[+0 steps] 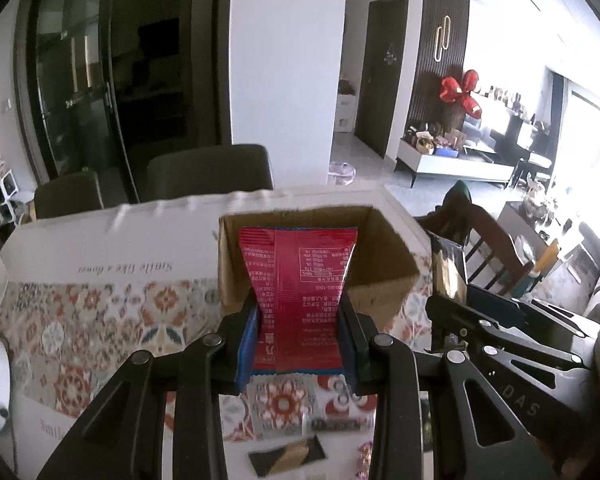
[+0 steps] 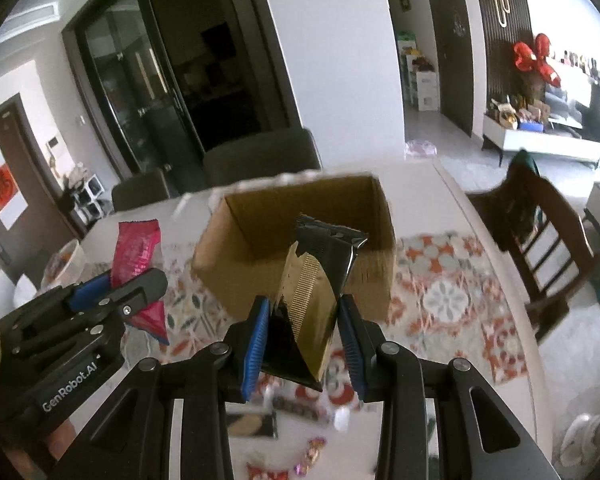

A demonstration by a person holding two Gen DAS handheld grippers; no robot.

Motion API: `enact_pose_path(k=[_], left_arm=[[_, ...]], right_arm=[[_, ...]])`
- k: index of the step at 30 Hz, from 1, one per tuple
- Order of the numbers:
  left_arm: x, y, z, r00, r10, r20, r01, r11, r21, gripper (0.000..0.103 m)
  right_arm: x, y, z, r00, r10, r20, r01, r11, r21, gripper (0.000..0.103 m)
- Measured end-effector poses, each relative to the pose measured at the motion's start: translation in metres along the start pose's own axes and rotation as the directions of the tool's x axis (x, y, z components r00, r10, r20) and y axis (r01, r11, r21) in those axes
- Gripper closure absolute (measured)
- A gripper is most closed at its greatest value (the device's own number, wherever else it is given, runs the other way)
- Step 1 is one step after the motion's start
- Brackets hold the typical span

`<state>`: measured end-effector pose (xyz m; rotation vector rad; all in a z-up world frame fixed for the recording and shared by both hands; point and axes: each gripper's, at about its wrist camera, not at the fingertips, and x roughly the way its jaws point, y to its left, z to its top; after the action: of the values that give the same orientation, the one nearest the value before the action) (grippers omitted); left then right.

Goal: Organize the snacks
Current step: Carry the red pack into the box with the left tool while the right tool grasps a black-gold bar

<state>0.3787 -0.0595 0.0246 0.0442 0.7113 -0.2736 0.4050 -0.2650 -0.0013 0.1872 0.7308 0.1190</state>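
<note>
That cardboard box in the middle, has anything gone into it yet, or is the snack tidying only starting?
Nothing shows inside the cardboard box yet, though its floor is partly hidden. In hand: the left gripper is shut on a red snack packet, and the right gripper on a black-and-gold packet, both raised near the box's opening. Left: several small snacks lie on the patterned tablecloth.

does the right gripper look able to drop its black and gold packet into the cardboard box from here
Probably yes. The right gripper is shut on the black and gold packet just in front of the open cardboard box, with nothing between them; the left gripper holds its red packet off to the side.
</note>
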Motion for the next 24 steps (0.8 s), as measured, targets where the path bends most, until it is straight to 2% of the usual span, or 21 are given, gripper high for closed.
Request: enact_pose_path(k=[7,15,24], left_arm=[[0.03,0.007,0.036,1.0,-0.024,-0.014,0.024,1.0,-0.006,0.068],[0.077,0.017,0.048,0.996,-0.033,-0.079,0.031,0.999,-0.022,0.068],[0.128,0.023,0.053,0.987,-0.052,-0.15,0.049,0.998,-0.025,0.068]], right_arm=[[0.025,0.001,0.039,0.999,0.033,-0.004,-0.033,0.999,-0.028,0.067],[0.07,-0.007,0.062,0.998,0.036,-0.055,-0.038,0.999,-0.027,0.067],[0.116,-0.011,0.073,0.99,0.02,-0.137,-0.026,0.999,-0.04,0.067]])
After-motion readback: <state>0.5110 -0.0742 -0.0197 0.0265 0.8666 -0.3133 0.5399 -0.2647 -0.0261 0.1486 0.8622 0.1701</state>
